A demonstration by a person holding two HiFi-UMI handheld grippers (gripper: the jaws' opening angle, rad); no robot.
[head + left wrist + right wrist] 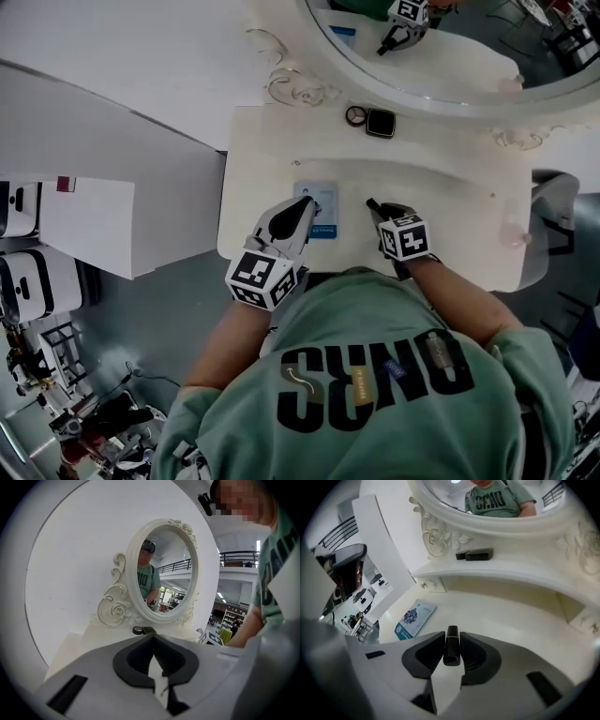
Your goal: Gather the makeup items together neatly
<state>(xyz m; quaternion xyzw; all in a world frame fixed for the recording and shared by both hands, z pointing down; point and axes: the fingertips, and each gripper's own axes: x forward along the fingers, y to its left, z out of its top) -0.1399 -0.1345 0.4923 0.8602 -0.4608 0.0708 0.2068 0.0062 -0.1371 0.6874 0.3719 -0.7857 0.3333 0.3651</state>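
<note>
Two tools in view: left hand-held gripper [307,210] and right hand-held gripper [382,217], side by side over the front part of the cream worktop [459,211], near the person's chest.
Left hand-held gripper, state: jaws fully together, dark pads meeting at the tips, nothing between them.
Left hand-held gripper, position: tip over the left edge of the blue packet [325,214]; whether it touches the packet cannot be told from the head view.
Right hand-held gripper, state: closed on a black tube [451,649], one pad pressing on each side.
Black tube: small and glossy, possibly a lipstick; it stands lengthwise between the pads, far end poking out past the tips. It is held just right of the blue packet, apart from it.
Blue packet: flat on the worktop, pale printed face up, between the two grippers and nearer the left one.
Square black compact [381,123]: on the raised ledge at the back of the worktop, at the foot of the mirror [431,96].
Round item [355,115]: dark ring shape, touching the compact's left side on the same ledge.
Spacing: the ledge pair lies well apart from the packet and the tube at the front.
Mirror: oval, with a white frame carved in scrolls.
</note>
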